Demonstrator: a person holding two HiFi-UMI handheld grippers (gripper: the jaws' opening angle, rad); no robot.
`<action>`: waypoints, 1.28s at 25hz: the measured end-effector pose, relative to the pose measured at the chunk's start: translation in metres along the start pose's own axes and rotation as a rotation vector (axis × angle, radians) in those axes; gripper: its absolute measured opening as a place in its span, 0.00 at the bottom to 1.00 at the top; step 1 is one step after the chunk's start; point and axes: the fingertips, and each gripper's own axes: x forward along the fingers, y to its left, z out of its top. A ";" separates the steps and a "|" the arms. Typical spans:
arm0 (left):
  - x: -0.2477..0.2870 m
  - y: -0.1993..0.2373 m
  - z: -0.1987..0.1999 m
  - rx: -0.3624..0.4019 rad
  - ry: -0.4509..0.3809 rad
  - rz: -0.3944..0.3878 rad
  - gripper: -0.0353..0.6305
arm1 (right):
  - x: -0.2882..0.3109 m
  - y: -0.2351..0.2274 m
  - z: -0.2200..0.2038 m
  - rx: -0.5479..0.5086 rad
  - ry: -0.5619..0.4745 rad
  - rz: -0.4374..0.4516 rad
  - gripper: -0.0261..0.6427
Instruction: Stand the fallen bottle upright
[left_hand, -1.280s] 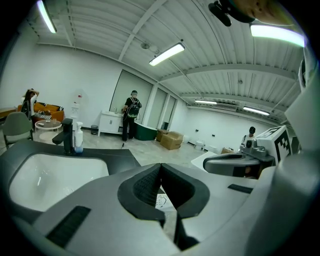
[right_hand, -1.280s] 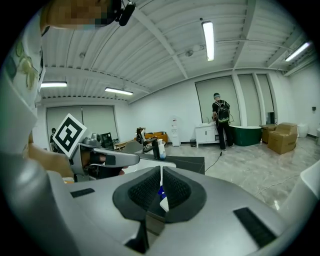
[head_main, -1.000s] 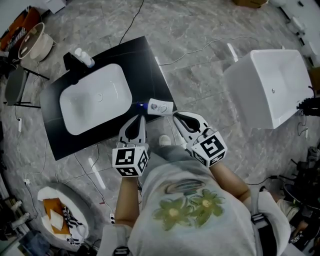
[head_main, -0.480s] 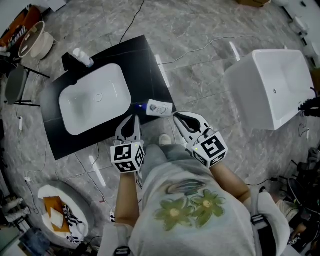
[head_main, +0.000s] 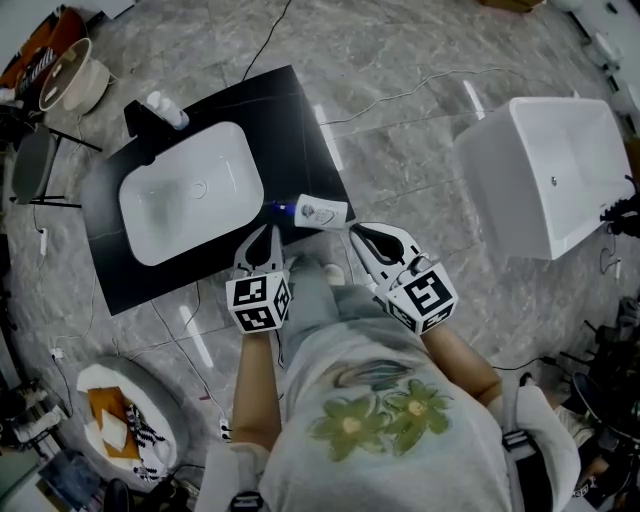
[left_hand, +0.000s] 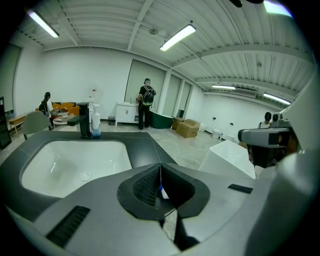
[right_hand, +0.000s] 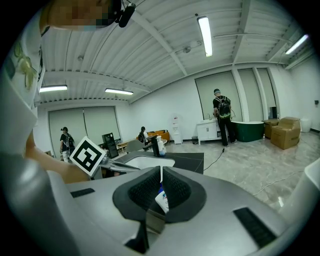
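Black surface (head_main: 290, 130) carries the fallen bottle (head_main: 320, 213). The left hand-held gripper (head_main: 268, 229) and right hand-held gripper (head_main: 352, 231) are each pressed together.

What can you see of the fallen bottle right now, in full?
The bottle is white and plastic-looking, with a blue cap pointing toward the sink and a printed label on its body. It lies flat on its side at the near right corner of the black counter, resting on that alone. The left gripper and right gripper, both shut, sit just short of it.
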 end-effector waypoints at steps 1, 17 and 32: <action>0.001 0.000 -0.001 0.001 0.004 0.002 0.08 | 0.000 0.000 -0.001 0.000 0.001 0.002 0.11; 0.037 0.017 -0.022 0.054 0.108 0.023 0.08 | 0.016 -0.025 0.005 0.021 0.004 -0.015 0.11; 0.072 0.031 -0.040 0.072 0.204 0.017 0.19 | 0.040 -0.038 0.006 0.025 0.031 -0.013 0.11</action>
